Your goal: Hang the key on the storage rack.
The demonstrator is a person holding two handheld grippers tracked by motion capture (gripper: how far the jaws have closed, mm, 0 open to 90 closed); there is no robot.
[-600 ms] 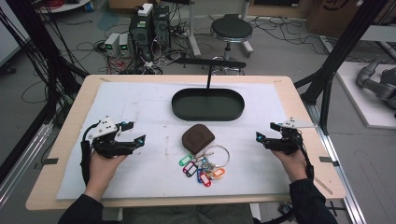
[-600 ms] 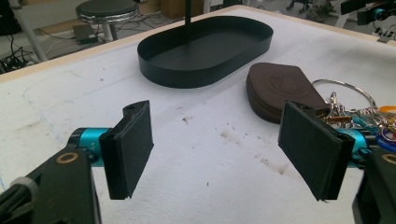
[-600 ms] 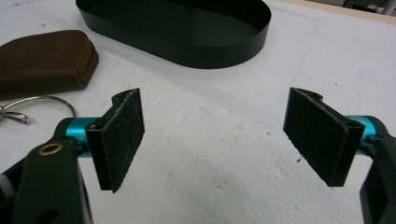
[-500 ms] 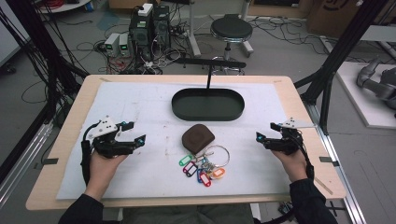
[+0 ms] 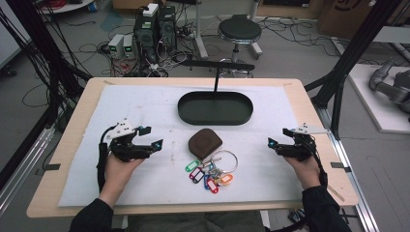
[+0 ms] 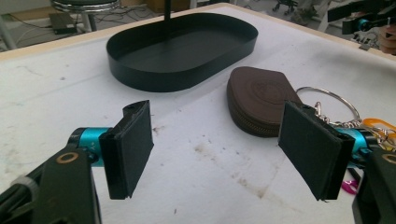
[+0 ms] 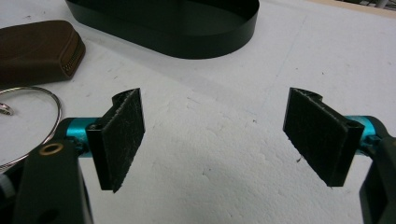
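Observation:
A brown zipped pouch (image 5: 205,143) lies in the middle of the white mat, with a metal ring and a bunch of coloured key tags (image 5: 209,174) just in front of it. A black oval tray (image 5: 215,108) with an upright post stands behind the pouch. My left gripper (image 5: 151,137) rests on the mat left of the pouch, jaws wide apart and empty; its own view shows the pouch (image 6: 261,99) and tray (image 6: 182,46) ahead. My right gripper (image 5: 278,137) sits right of the tags, open and empty, with the pouch (image 7: 37,45) at its upper left.
The white mat (image 5: 145,104) covers most of the wooden table (image 5: 309,111). Behind the table are a stool (image 5: 239,30), computer boxes (image 5: 150,24) and floor cables. Black frame posts (image 5: 348,63) stand at the right edge.

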